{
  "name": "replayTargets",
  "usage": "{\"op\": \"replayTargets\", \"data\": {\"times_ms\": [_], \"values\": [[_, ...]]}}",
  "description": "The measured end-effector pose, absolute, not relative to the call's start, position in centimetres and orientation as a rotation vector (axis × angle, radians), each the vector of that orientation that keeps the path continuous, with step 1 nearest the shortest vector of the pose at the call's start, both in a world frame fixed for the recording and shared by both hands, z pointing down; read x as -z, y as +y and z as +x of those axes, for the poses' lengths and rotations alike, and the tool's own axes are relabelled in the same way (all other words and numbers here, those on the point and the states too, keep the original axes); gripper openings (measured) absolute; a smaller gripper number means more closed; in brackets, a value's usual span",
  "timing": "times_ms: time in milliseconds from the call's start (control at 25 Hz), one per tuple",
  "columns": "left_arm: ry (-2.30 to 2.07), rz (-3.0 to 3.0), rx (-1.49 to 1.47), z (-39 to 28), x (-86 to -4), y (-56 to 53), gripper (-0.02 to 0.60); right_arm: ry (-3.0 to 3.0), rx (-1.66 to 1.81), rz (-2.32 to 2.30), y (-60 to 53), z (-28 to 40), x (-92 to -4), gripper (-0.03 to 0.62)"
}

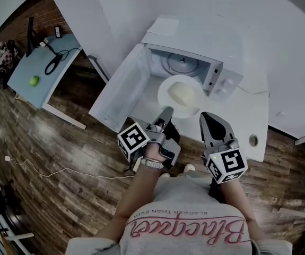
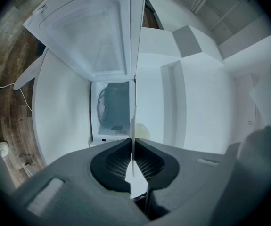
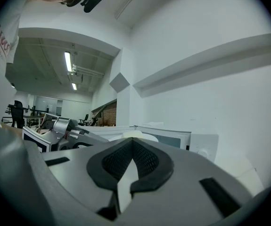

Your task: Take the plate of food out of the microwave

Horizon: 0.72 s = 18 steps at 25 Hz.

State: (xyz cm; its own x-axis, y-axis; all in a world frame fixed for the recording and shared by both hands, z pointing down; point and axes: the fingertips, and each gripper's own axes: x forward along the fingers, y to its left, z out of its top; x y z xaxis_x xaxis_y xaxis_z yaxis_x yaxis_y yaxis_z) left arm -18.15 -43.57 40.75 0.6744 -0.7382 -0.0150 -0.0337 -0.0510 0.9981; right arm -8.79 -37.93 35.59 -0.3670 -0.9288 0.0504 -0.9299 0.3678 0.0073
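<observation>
Risk sits mostly in the one-sided hold. The left hand-held gripper [image 1: 166, 112] is clamped down to a thin slit on the near rim of the plate [image 1: 195, 108], and nothing else carries it. In the left gripper view the rim [image 2: 133, 121] shows as a thin white edge running between the closed pads. The plate hangs at the centre of the head view, just outside the mouth of the microwave [image 1: 194, 47], above the desk [image 1: 247, 121]. The pale food [image 1: 180, 93] lies on it, past the grip.

That load beyond the pinch could lever the far rim downward. The smooth rim might then slip through the pads, or the food might slide off toward the cavity.

The right hand-held gripper [image 1: 206, 118] is just beside the plate at lower right, jaws together on nothing, so it gives no support. Brought in carelessly, it could knock the rim.

The open door [image 1: 123, 89] stands at left of the plate; a swing that way could strike it.
</observation>
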Motion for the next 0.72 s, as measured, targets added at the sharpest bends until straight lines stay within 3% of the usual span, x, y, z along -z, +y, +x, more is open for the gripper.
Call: {"op": "replayTargets", "data": {"times_ms": [720], "values": [[-0.724, 1.522, 0.718, -13.1, -39.5, -46.2, 0.017, -2.655, -0.049, 1.653, -41.8, -3.6, -34.5, 0.006]]}}
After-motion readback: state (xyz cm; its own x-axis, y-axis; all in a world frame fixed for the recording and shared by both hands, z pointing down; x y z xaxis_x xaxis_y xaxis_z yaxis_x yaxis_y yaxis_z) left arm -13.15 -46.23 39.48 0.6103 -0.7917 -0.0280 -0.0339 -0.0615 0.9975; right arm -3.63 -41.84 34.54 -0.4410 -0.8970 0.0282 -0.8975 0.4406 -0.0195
